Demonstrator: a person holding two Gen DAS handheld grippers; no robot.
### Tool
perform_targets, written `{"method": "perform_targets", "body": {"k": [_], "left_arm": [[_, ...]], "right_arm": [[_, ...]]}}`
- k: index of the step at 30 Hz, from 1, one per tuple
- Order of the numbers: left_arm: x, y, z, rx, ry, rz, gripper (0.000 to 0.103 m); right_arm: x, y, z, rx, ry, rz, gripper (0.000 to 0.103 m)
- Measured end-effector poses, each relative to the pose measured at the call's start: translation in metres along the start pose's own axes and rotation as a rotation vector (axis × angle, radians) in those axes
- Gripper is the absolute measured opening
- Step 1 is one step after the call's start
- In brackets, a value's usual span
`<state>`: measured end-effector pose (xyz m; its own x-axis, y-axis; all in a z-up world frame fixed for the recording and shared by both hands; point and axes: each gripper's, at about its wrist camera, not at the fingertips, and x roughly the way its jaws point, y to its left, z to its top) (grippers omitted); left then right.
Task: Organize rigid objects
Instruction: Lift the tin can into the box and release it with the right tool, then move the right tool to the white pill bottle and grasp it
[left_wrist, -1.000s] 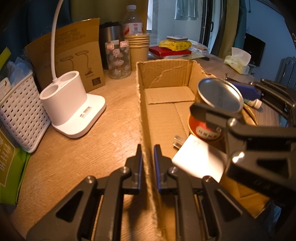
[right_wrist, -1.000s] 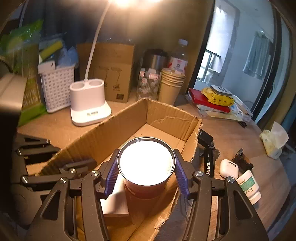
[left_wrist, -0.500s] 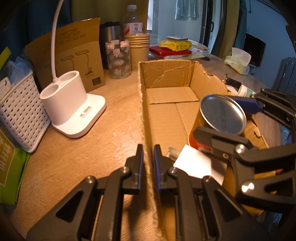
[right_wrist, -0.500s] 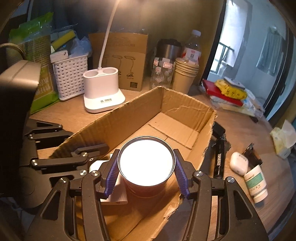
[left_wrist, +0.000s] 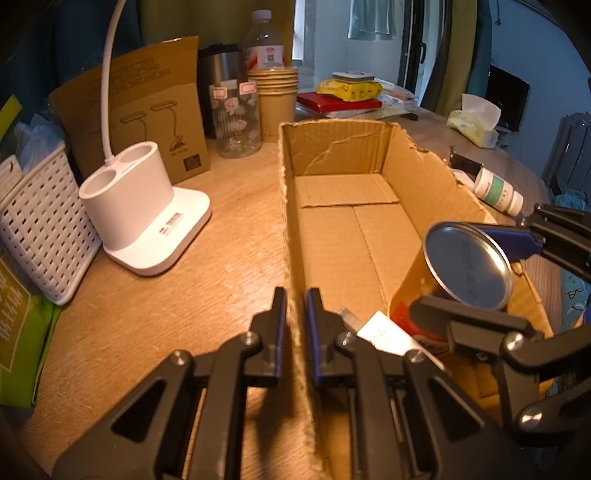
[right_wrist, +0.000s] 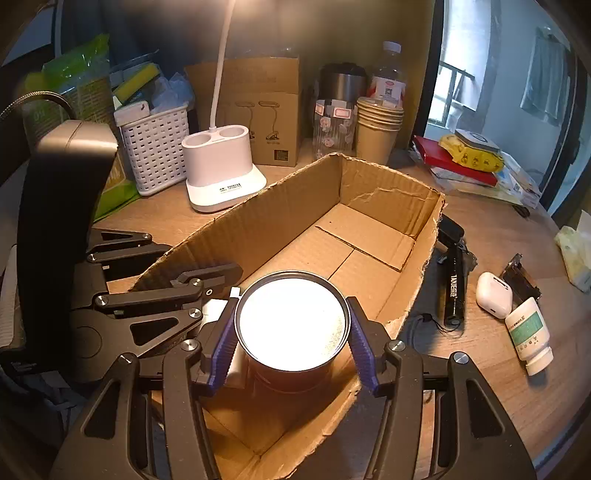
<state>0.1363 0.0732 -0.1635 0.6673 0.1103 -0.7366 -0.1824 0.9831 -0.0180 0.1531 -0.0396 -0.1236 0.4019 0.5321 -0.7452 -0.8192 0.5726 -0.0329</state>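
Your left tongs (left_wrist: 295, 317): two matte black plastic arms, each a triangular open frame with cut-out windows, jointed by silver round-head screws; the inner faces carry flat blue pads (left_wrist: 313, 325). Your right tongs (right_wrist: 291, 343): the same black skeleton frames and silver screws, with ribbed blue pads (right_wrist: 364, 352) on the fingertips. Seen from your right tongs, the left unit shows stacked black linkage bars with small screws, behind them a grey-topped black housing (right_wrist: 70, 147) and a braided grey cable (right_wrist: 33, 98).
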Motion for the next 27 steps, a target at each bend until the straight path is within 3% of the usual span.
{"method": "perform_targets", "body": {"k": [9, 20, 27], "left_arm": [[0.000, 0.000, 0.000, 0.000, 0.000, 0.000, 0.012], [0.000, 0.000, 0.000, 0.000, 0.000, 0.000, 0.012], [0.000, 0.000, 0.000, 0.001, 0.000, 0.000, 0.012]], "right_arm": [[-0.023, -0.005, -0.004, 0.078, -0.048, 0.043, 0.069], [-0.069, -0.033, -0.014, 0.174, -0.189, -0.053, 0.073], [-0.078, -0.063, -0.027, 0.249, -0.208, -0.110, 0.073]]}}
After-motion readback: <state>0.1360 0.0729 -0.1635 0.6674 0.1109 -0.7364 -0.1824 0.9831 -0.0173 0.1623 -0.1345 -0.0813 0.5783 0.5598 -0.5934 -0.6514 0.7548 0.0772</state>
